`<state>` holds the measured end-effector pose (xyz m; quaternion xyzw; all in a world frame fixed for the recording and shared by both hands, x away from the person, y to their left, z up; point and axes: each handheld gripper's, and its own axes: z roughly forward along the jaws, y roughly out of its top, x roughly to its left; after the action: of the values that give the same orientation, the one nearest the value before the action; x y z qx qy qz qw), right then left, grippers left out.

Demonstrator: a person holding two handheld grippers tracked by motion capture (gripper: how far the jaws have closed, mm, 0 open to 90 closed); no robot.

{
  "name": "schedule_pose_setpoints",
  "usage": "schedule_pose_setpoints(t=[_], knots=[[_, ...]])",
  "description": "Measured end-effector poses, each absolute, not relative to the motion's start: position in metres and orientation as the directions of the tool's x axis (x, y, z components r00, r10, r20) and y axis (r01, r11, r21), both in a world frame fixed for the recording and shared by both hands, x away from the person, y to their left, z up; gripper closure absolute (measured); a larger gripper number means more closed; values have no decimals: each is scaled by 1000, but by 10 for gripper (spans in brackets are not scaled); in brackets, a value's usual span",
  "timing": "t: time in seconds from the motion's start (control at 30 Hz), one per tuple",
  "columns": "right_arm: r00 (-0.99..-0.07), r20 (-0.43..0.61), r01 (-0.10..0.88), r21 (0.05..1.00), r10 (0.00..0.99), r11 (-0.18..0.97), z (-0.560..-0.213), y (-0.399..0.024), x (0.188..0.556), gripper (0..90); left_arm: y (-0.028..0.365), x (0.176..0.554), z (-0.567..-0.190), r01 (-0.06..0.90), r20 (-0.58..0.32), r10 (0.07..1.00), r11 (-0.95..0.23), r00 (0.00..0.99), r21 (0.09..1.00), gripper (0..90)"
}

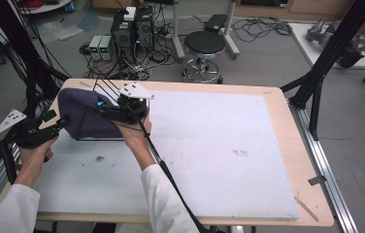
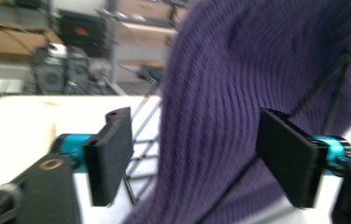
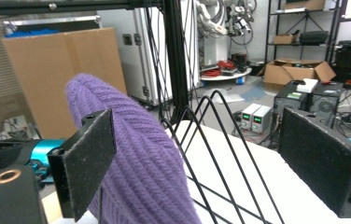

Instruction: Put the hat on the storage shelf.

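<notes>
The person wears white sleeves. Both grippers are black with teal joints; the left gripper and right gripper have flat rough pads.

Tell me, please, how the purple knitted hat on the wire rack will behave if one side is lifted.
The purple knitted hat would probably flop and stretch, since its ribbed knit drapes loosely over the wire rack. It looks light. The knit might snag on the thin wires.

Purple knit hat on wire rack, both claws beside.
</notes>
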<state>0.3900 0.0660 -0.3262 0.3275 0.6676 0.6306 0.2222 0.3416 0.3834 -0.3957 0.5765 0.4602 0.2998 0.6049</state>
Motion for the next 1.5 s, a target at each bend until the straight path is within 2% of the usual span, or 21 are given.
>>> schedule_pose_setpoints(t=[0.07,0.13,0.4,0.53,0.8,1.3,1.5], knots=[[-676,120,166,986,727,-9,-325,61,391,76,382,341,-395,154,-205,902,157,379,976,230],[-663,118,160,987,740,-14,-323,54,391,24,380,340,-394,146,-208,905,164,372,976,214],[-619,75,86,996,781,-27,-302,12,382,24,371,331,-385,35,-252,908,256,334,966,202],[-605,62,12,998,794,-69,-293,-16,373,25,366,326,-378,-2,-266,909,281,322,960,202],[-512,58,-66,992,857,-107,-280,-80,352,25,353,314,-363,-55,-224,923,253,311,966,203],[-358,-20,-120,992,934,-25,-300,-185,283,50,347,295,-359,-100,-209,941,242,266,965,207],[-277,18,-117,992,961,-52,-313,-216,271,50,346,286,-365,-114,-221,943,255,248,960,208]])
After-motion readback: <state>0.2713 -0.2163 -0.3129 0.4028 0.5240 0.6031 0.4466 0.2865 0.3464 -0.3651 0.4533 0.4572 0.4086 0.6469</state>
